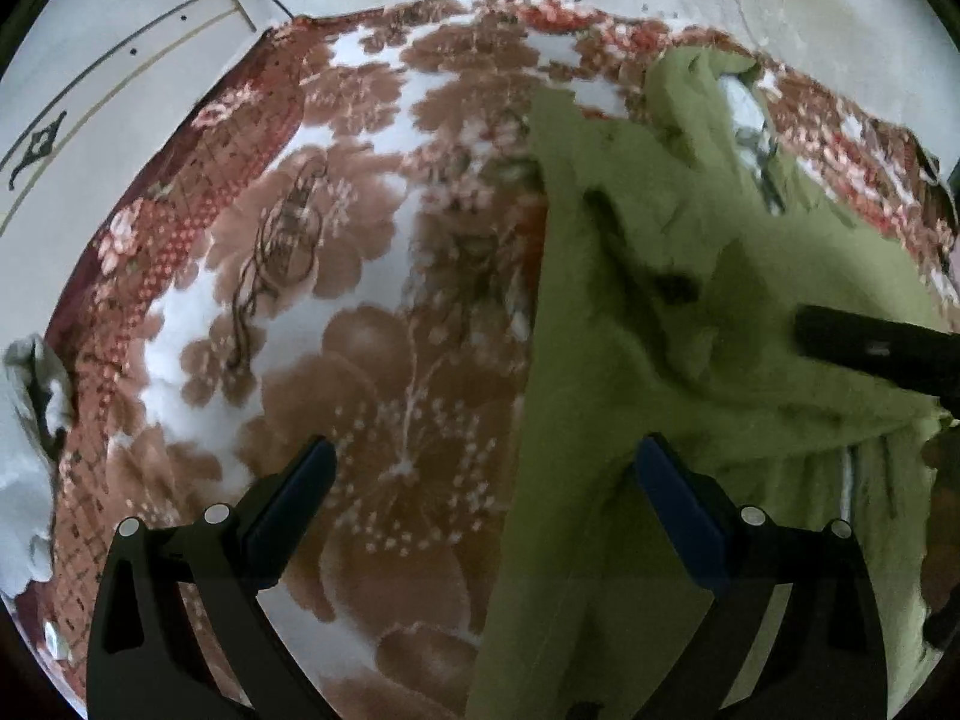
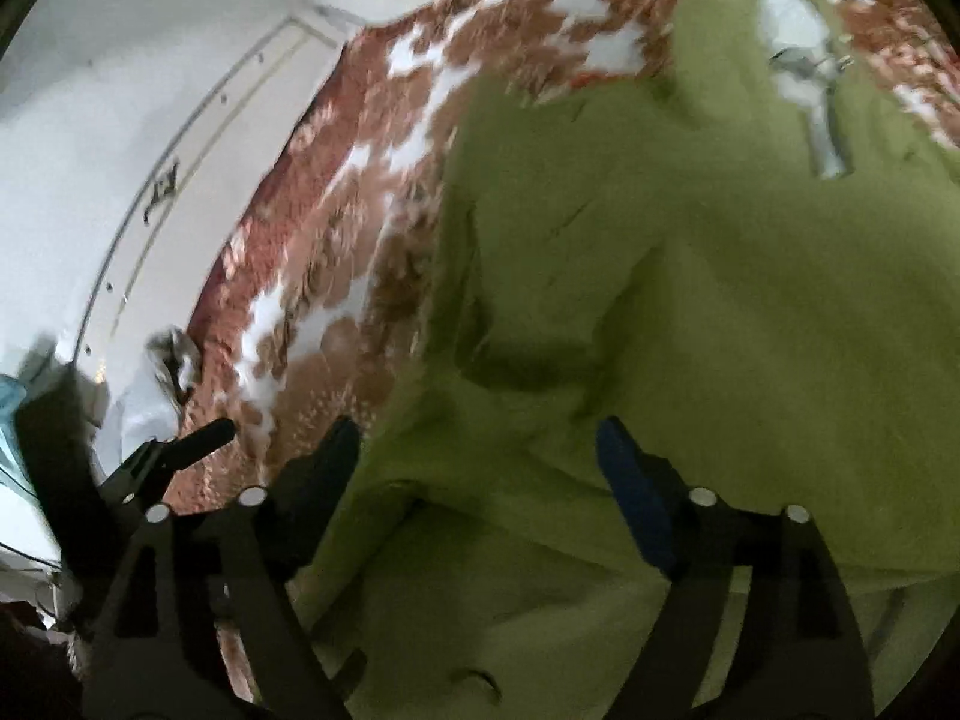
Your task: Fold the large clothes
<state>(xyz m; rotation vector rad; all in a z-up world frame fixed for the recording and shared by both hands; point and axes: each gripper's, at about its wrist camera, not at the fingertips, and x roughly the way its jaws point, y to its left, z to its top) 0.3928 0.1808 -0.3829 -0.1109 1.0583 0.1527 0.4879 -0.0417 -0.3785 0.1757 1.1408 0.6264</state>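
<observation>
Right gripper jaws spread over green garment, floral blanket beneath.

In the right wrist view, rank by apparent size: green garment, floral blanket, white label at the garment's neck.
1. green garment, filling most of the frame, though nearness to the camera inflates it.
2. floral blanket, partly covered by the garment, so its true extent is hidden.
3. white label, clearly smallest.

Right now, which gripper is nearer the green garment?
Right. The right gripper is open over the green garment, cloth between its fingers. The left gripper straddles the garment's left edge, mostly above the floral blanket.
</observation>
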